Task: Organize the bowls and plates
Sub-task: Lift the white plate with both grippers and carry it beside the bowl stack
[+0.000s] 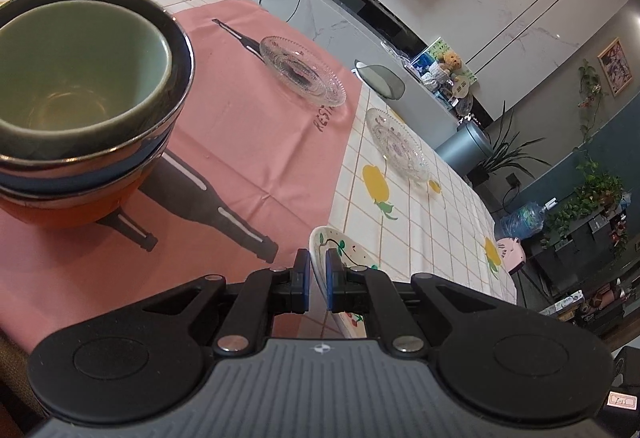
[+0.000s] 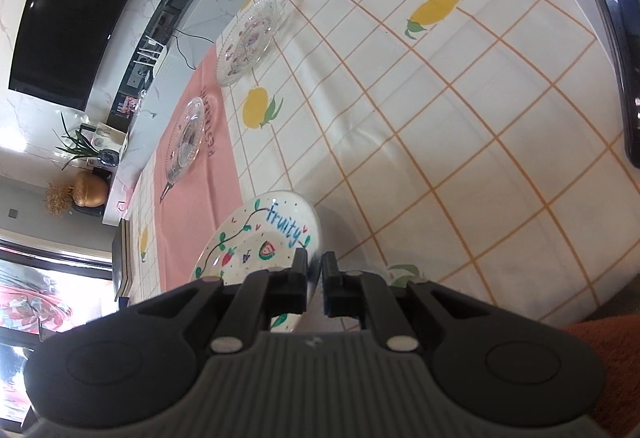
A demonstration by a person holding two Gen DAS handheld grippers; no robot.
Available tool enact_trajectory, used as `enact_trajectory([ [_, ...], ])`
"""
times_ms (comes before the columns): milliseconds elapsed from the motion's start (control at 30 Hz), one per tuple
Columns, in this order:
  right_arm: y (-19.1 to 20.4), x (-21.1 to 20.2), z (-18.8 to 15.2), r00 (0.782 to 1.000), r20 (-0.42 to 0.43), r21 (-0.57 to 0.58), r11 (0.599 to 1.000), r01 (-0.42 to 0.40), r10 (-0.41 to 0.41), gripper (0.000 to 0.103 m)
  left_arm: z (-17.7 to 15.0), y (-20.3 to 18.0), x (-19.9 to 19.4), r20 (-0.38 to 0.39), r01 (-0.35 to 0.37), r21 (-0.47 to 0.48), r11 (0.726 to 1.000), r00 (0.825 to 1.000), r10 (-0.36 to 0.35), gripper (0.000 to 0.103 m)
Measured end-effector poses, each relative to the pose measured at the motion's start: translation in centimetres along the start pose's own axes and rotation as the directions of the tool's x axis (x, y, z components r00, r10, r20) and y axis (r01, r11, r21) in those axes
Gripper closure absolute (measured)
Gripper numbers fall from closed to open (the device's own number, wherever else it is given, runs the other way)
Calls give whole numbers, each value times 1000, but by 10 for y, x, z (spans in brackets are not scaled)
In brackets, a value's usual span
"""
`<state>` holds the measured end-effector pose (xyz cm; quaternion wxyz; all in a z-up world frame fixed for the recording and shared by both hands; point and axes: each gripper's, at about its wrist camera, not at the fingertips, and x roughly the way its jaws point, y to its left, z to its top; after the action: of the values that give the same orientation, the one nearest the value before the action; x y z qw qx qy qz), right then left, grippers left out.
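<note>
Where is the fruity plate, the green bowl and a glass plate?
fruity plate (image 2: 256,234), right wrist view, painted middle.
green bowl (image 1: 80,78), left wrist view, inside wall.
glass plate (image 1: 302,72), left wrist view, centre.

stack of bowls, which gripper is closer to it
Left. The left gripper, shut on the rim of the painted plate, has the stack of bowls close on its left. The right gripper grips the same plate; no bowls in its view.

Both fisheye views look forward and down along their own fingers, close over the cloth-covered surface (image 1: 420,198). Shared: white painted ceramic plate (image 1: 340,250) (image 2: 260,234) at lower centre, two clear glass dishes (image 1: 302,70) (image 2: 186,138) farther off.
</note>
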<state>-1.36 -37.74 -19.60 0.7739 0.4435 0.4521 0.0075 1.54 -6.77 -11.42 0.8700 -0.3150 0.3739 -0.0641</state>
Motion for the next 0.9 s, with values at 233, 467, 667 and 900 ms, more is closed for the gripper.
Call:
enact_trajectory([
  [233, 6, 10, -3, 998, -21, -54, 997, 59, -60, 99, -6, 12, 3, -22, -26, 9, 1000, 999, 26, 95],
  [467, 11, 19, -4, 994, -35, -97, 991, 96, -99, 99, -9, 15, 5, -43, -57, 32, 998, 997, 59, 95],
  [667, 14, 22, -6, 992, -34, -126, 985, 117, -122, 98, -11, 20, 9, -70, -75, 33, 997, 995, 77, 94],
  [900, 25, 25, -11, 984, -7, -208, 963, 174, -179, 97, -13, 19, 10, -89, -89, 50, 995, 992, 93, 93],
])
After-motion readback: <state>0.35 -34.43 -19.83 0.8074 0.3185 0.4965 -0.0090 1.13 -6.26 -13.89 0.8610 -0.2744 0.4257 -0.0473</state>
